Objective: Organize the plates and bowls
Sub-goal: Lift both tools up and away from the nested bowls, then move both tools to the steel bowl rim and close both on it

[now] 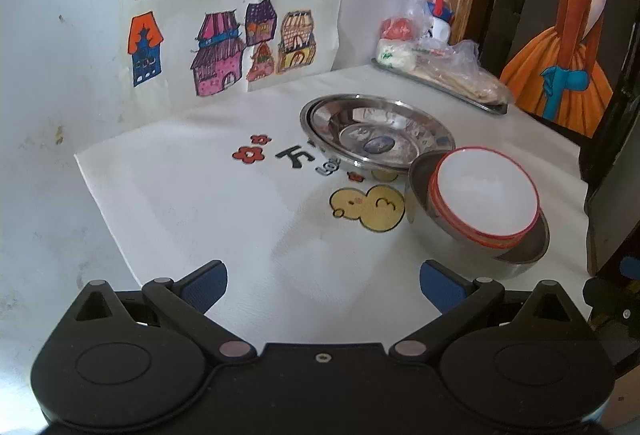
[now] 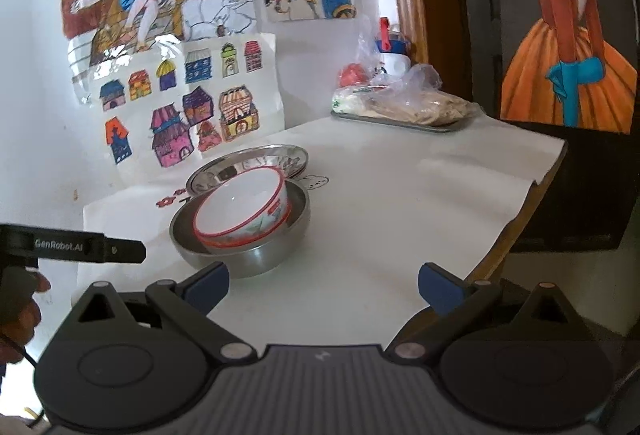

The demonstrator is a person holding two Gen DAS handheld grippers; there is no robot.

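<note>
My left gripper (image 1: 323, 285) is spread wide, blue pads far apart, nothing between them, only bare white tablecloth (image 1: 200, 203) ahead. My right gripper (image 2: 323, 285) is equally wide and holds nothing.

Containers: a round stainless steel bowl (image 1: 448, 235) sits ahead and right of my left fingers, and inside it, tilted, are nested white plastic bowls with red rims (image 1: 486, 193); the nested white stack is empty as far as I can see. Beyond it, further from my left fingers, are stacked shallow stainless steel plates (image 1: 376, 133), touching or just beside the steel bowl, nothing in the top one. At the far edge sits a flat metal tray (image 1: 472, 97) loaded with clear plastic bags of food.

From the right wrist the same steel bowl (image 2: 256, 255) is just past my left-side finger (image 2: 208, 281), the white bowl (image 2: 244, 213) showing its patterned outer wall, hidden in the left view. The plates (image 2: 248, 165) are half hidden behind it. Right view also shows my other gripper's black body (image 2: 80, 245) and a hand (image 2: 20, 299) at left edge, and the cloth's right edge hanging over the table. Left view alone shows the cloth's yellow gourd print (image 1: 370, 209).
</note>
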